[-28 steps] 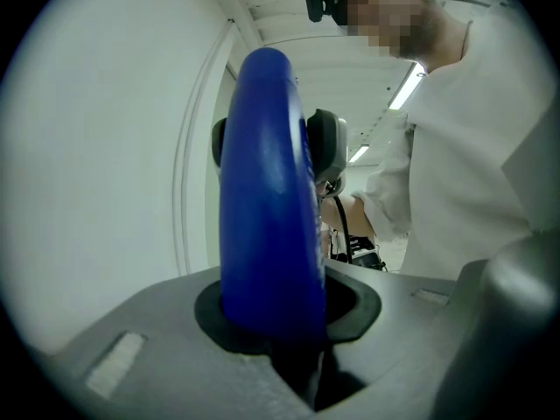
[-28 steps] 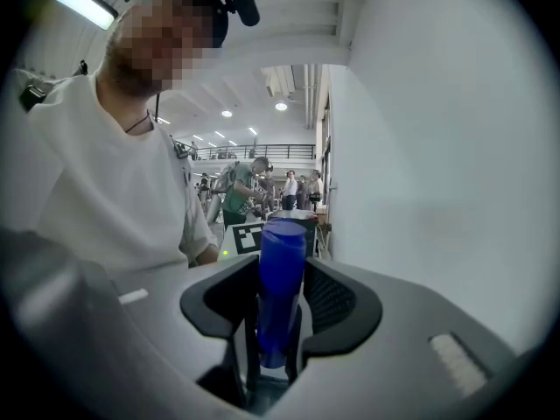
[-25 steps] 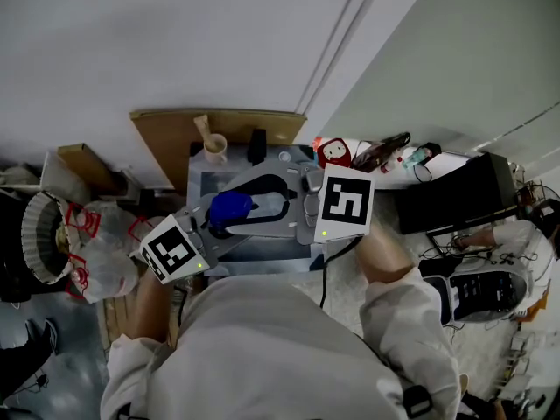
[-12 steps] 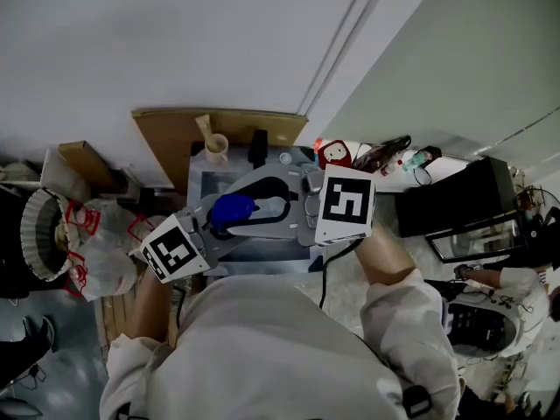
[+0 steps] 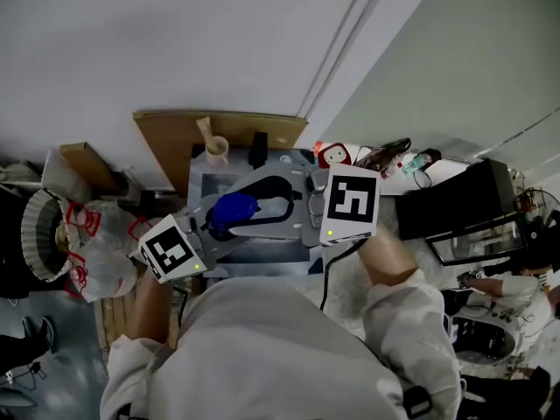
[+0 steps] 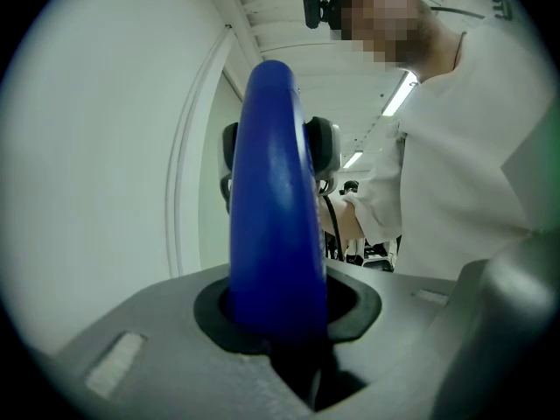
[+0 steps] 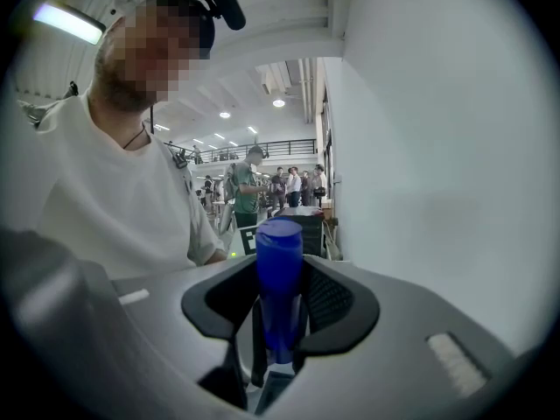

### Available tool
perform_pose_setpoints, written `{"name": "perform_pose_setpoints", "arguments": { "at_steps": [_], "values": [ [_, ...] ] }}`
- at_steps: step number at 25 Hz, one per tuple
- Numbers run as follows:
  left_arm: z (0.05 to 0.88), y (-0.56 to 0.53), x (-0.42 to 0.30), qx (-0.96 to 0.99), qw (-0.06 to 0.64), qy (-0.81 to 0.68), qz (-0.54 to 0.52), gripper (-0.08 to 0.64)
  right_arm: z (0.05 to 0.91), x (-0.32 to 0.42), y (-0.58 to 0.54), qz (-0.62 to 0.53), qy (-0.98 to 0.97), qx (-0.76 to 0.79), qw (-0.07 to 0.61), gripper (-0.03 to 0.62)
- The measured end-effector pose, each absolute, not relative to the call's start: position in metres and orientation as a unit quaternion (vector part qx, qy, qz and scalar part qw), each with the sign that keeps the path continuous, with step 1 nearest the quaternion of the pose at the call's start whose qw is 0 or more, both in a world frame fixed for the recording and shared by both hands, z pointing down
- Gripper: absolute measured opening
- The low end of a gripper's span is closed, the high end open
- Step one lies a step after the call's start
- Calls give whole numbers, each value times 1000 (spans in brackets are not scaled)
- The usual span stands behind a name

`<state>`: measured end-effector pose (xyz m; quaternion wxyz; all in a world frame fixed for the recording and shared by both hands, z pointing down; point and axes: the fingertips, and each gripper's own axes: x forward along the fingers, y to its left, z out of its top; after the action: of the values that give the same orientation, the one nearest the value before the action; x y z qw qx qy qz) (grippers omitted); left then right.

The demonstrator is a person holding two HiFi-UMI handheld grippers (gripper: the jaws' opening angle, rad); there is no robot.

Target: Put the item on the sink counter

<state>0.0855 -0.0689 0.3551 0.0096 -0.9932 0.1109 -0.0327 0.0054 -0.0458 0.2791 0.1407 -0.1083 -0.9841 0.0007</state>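
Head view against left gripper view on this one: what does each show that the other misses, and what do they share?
Only the head view: the sink counter below, a wooden board and a cup. Only the left gripper view: a close look at the left tongs closed on the blue item, and the ceiling lights. Both: the blue item, the right tongs gripping its other end, and the person's white top.

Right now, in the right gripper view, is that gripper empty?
No, the right gripper is closed on a blue item standing between its jaws.
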Motion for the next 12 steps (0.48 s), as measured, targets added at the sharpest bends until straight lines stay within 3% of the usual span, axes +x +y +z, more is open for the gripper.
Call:
{"name": "perform_pose_setpoints", "arguments": {
  "at_steps": [12],
  "values": [
    [344, -74, 96, -993, 4, 112, -29, 127, 254, 24, -57, -14, -986, -111, 126, 150]
  ]
}}
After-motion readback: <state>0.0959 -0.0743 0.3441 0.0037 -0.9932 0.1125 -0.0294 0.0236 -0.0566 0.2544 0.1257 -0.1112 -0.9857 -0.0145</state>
